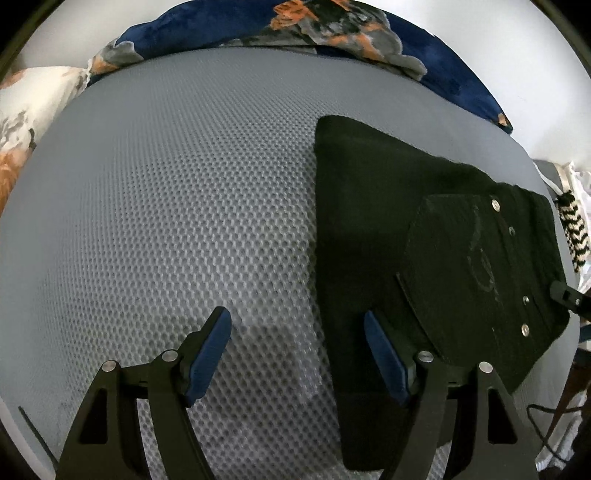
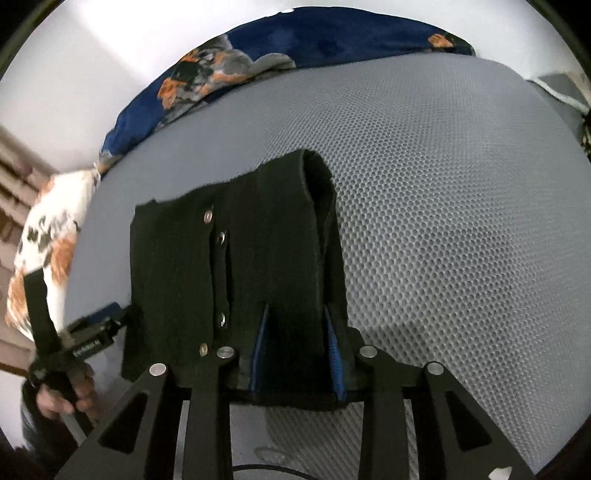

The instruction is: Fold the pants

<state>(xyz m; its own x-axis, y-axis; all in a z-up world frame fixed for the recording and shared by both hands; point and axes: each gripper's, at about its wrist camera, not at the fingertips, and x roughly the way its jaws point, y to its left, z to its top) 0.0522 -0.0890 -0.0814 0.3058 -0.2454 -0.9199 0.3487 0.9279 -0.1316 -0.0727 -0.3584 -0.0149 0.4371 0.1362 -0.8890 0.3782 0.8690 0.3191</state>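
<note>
Grey honeycomb-mesh mattress pad (image 1: pixel 166 221) fills the left wrist view, backed by a navy floral blanket (image 1: pixel 332 26) along its far edge and a white floral pillow (image 1: pixel 33 110) at the far left corner. On the pad's right half lie the black pants (image 1: pixel 388 221), already doubled into a compact rectangle with the studded waistband (image 1: pixel 517 266) towards the right edge. The left gripper (image 1: pixel 297 358) hangs released, one blue pad over bare mesh and the other over the pants' left border, pinching nothing. All the left half of the pad is free for moving.

From the right wrist view, the same pants (image 2: pixel 177 266) sit near the pad's (image 2: pixel 461 221) front edge, a rolled fold (image 2: pixel 317 192) standing up along their right side. The right gripper (image 2: pixel 299 354) has its jaws part-way apart with dark cloth lying between them; whether the pads press it I cannot tell. Folding looks nearly finished, with perhaps one last fold or a smoothing left. Bare mesh stretches clear to the right.
</note>
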